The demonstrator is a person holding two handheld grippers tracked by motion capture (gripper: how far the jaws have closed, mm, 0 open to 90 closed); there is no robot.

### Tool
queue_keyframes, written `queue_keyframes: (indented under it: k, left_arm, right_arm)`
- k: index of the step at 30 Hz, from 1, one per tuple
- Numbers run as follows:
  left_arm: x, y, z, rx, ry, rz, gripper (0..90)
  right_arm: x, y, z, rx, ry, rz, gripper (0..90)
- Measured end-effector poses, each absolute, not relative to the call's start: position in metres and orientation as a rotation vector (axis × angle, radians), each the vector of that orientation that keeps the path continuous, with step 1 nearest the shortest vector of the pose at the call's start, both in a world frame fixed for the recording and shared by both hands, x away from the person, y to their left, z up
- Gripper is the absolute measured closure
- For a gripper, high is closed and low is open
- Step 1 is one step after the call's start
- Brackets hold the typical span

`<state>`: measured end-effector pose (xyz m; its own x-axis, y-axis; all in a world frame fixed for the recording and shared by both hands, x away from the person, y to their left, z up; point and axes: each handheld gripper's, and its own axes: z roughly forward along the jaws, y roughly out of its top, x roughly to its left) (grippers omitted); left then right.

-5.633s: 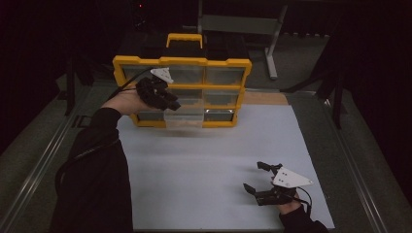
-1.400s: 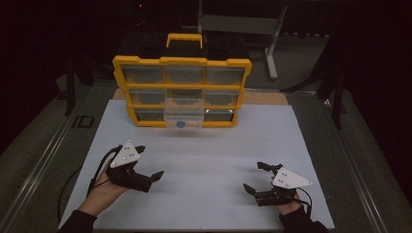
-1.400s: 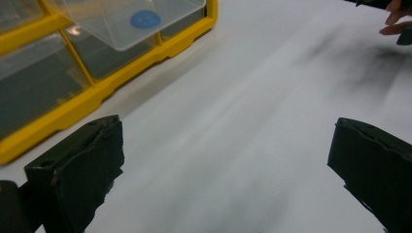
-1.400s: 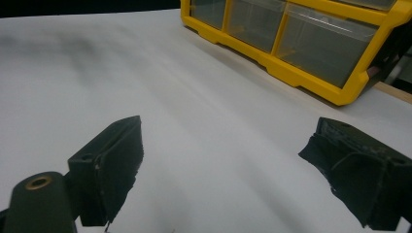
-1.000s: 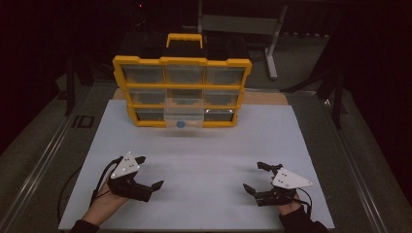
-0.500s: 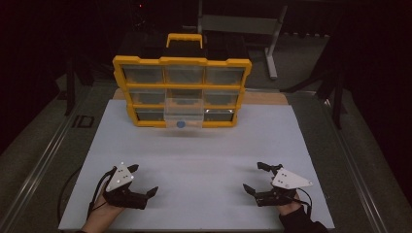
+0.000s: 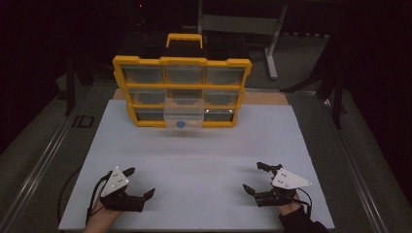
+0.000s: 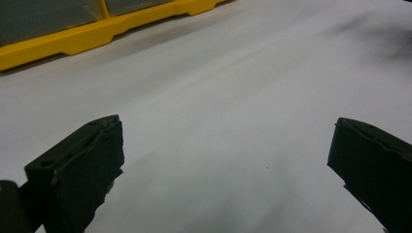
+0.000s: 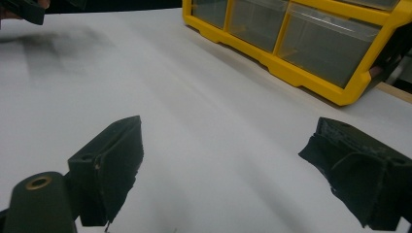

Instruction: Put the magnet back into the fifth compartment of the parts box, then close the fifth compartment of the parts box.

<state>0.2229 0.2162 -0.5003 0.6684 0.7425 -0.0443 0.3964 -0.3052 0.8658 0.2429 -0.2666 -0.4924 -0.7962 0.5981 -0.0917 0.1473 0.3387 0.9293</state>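
Observation:
A yellow organizer (image 7: pixel 182 92) with clear drawers stands at the far edge of the white mat (image 7: pixel 204 150). Its bottom middle drawer (image 7: pixel 183 114) is pulled out, and a small blue thing (image 7: pixel 180 124) shows at the drawer's front. My left gripper (image 7: pixel 140 182) rests at the mat's near left, open and empty. My right gripper (image 7: pixel 253 177) rests at the near right, likewise open and empty. In the left gripper view the jaws stand wide around bare mat (image 8: pixel 223 165), with the organizer's base (image 8: pixel 97 34) ahead. The right gripper view has its wide jaws over bare mat (image 9: pixel 228 165) and the organizer (image 9: pixel 301 43) at upper right.
The mat lies on a grey table (image 7: pixel 354 160) with raised rails along both sides. A metal stand (image 7: pixel 243 24) sits behind the organizer in the dark. The left gripper (image 9: pixel 22 9) appears at the top left corner of the right gripper view.
My left gripper came away from the organizer, leaving the bottom middle drawer pulled out, and moved back to the near left of the mat. The right gripper stayed put.

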Motion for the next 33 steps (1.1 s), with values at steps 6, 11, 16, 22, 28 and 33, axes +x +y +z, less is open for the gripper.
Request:
queue_keyframes:
  k: [6,11,16,22,28,33]
  left_arm:
    - [0.225,0.219,-0.505,1.896,0.916,0.498,0.0]
    - [0.225,0.221,-0.504,1.836,0.937,0.538,0.0]
    - [0.228,0.224,-0.506,1.825,0.974,0.572,0.0]
    - [0.229,0.226,-0.506,1.816,0.998,0.595,0.0]
    - [0.229,0.227,-0.506,1.804,1.003,0.586,0.0]
    - [0.229,0.226,-0.506,1.809,0.993,0.585,0.0]
  right_arm:
    - [0.243,-0.267,-0.493,0.656,2.189,1.453,11.9]
    - [0.243,-0.267,-0.494,0.655,2.196,1.455,11.9]
    - [0.243,-0.265,-0.494,0.639,2.201,1.455,11.9]
    - [0.243,-0.265,-0.494,0.638,2.201,1.456,11.9]
    - [0.242,-0.265,-0.492,0.637,2.192,1.46,11.9]
    - [0.242,-0.266,-0.493,0.641,2.201,1.456,11.9]
